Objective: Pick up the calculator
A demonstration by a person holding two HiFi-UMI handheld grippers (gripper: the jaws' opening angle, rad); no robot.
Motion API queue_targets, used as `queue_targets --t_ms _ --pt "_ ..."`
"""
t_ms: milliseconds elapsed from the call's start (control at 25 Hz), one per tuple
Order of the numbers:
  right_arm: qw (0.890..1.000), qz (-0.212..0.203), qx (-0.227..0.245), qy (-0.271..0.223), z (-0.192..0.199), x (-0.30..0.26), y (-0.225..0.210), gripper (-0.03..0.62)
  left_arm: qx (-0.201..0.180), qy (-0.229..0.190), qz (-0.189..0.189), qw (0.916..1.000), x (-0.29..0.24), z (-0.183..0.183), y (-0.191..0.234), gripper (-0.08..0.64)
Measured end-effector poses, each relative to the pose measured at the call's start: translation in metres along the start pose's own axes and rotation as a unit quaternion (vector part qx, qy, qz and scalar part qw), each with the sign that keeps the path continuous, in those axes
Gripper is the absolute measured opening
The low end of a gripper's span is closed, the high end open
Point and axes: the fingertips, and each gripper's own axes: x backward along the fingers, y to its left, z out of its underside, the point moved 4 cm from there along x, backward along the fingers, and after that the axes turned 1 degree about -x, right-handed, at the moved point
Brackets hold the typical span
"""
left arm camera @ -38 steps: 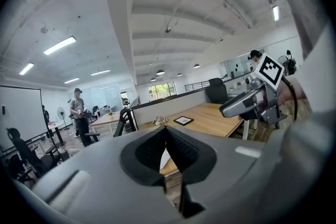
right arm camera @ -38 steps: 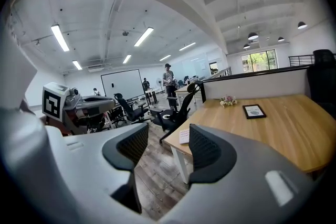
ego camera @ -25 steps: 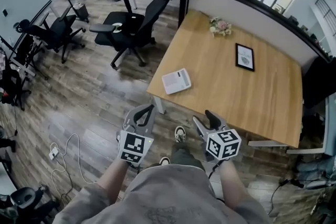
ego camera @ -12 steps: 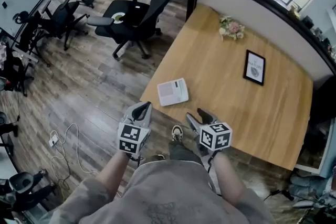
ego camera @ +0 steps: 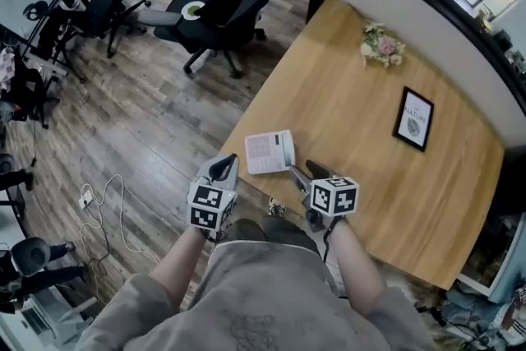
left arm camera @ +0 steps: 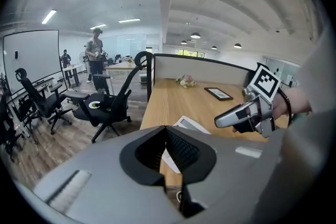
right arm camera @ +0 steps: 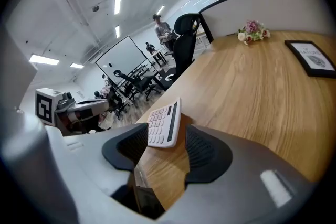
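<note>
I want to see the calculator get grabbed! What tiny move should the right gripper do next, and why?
Probably ease the right gripper a little forward. Its jaws stand open and empty, and the calculator lies flat near the edge of the table, just ahead of the gap between them, so nothing is gripped yet.

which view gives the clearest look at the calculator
Right gripper view: the calculator lies close, keys showing. Head view shows it whole but small; left gripper view only a corner behind its jaws.
</note>
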Motion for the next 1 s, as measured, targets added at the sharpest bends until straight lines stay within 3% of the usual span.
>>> queue_targets --t_ms 360,640,1000 --pt "0.999 -0.020 -0.019 0.034 -0.008 -0.044 -0.015 0.229 0.028 0.041 0.001 0.9988 -0.035 0.024 0.019 0.002" --pt "0.997 -0.030 -0.058 0.034 -0.005 -0.066 -0.023 0.229 0.064 0.065 0.013 0.9957 -0.045 0.050 0.024 0.002" --pt "0.994 -0.043 -0.086 0.057 -0.006 -0.090 -0.026 0.208 0.059 0.088 0.036 0.9937 -0.058 0.062 0.033 0.002"
